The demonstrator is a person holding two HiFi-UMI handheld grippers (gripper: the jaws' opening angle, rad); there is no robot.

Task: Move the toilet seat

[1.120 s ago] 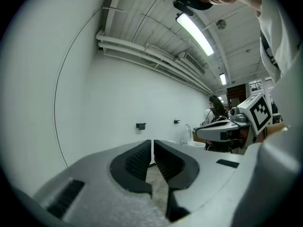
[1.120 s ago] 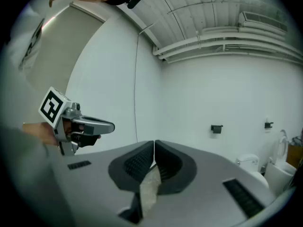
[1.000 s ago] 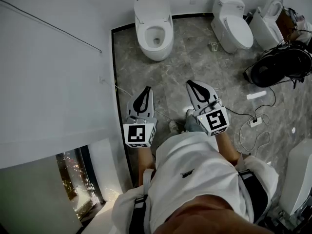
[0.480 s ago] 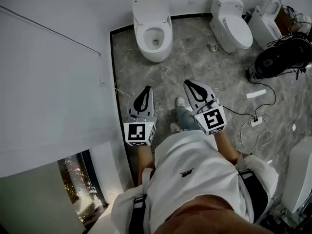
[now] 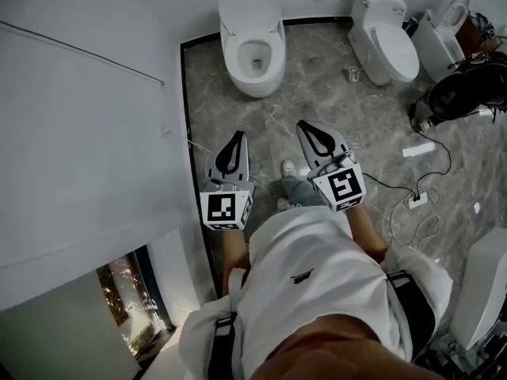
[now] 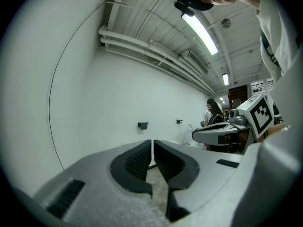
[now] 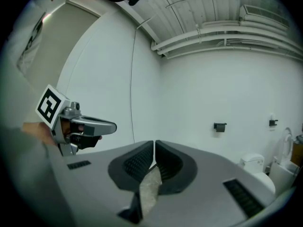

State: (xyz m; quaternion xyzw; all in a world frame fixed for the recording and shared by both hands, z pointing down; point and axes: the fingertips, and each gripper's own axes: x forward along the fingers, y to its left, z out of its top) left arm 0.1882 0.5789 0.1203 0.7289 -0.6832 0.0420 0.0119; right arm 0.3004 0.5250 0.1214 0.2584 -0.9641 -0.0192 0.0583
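Head view: the toilet seat (image 5: 272, 54) sits on the leftmost toilet (image 5: 252, 74) against the far wall, bowl open and lid raised, well ahead of both tools. The left tool (image 5: 235, 138) and right tool (image 5: 305, 127) are held side by side above the grey marble floor (image 5: 317, 85), each with jaws pressed together on nothing. A closed toilet (image 5: 388, 42) stands further right, and a power strip (image 5: 416, 199) lies on the floor.

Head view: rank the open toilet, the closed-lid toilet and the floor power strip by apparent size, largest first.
Largest: open toilet and closed-lid toilet, which look near alike, too close to rank.
Smallest: power strip, far smaller than either, though it seems nearer the camera.
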